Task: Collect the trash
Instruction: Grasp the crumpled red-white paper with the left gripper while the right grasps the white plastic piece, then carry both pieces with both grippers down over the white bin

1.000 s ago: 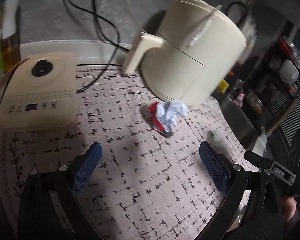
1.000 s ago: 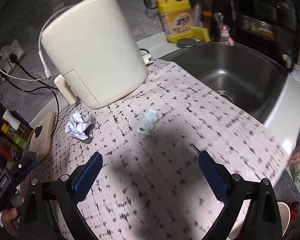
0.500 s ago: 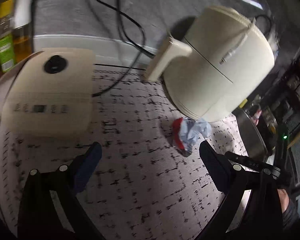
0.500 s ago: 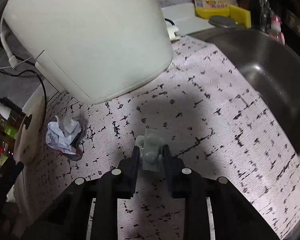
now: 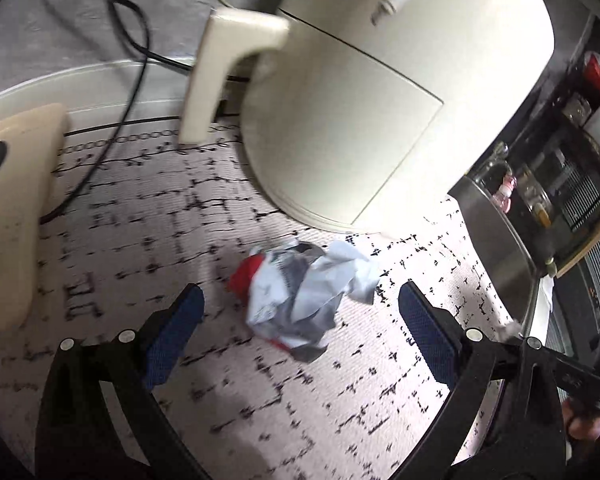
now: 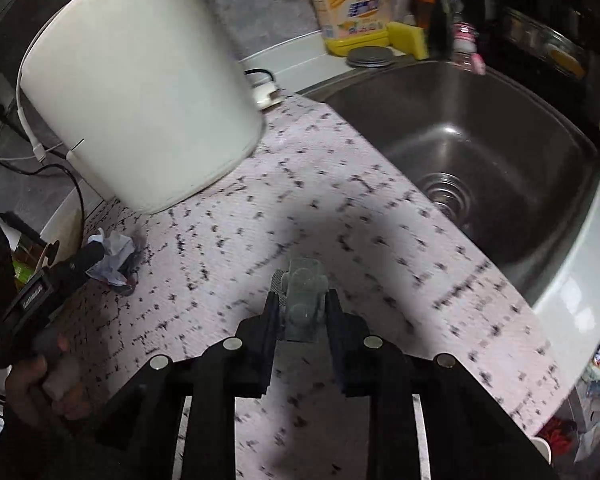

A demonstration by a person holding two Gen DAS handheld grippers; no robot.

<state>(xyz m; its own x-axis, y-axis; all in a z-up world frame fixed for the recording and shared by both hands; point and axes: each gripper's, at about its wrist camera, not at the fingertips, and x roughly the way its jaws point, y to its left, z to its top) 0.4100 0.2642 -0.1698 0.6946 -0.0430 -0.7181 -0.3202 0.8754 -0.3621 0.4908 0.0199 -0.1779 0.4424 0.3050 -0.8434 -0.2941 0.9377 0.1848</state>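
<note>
A crumpled white, grey and red wrapper (image 5: 300,300) lies on the patterned counter mat in front of the cream air fryer (image 5: 380,92). My left gripper (image 5: 300,320) straddles the wrapper with its blue pads wide apart and not touching it; its jaws are closing. In the right wrist view my right gripper (image 6: 302,300) is shut on a small clear crumpled plastic piece (image 6: 303,292), held just above the mat. The same wrapper (image 6: 114,258) shows at the left there, with the left gripper's finger beside it.
A steel sink (image 6: 480,152) sits right of the mat, with a yellow detergent bottle (image 6: 352,4) and sponge behind it. A cream appliance with a black knob (image 5: 4,208) stands at the left. Black cables (image 5: 128,40) run along the back wall.
My left gripper moved forward and down until the wrapper lies between its pads. My right gripper closed on the clear plastic piece and now holds it.
</note>
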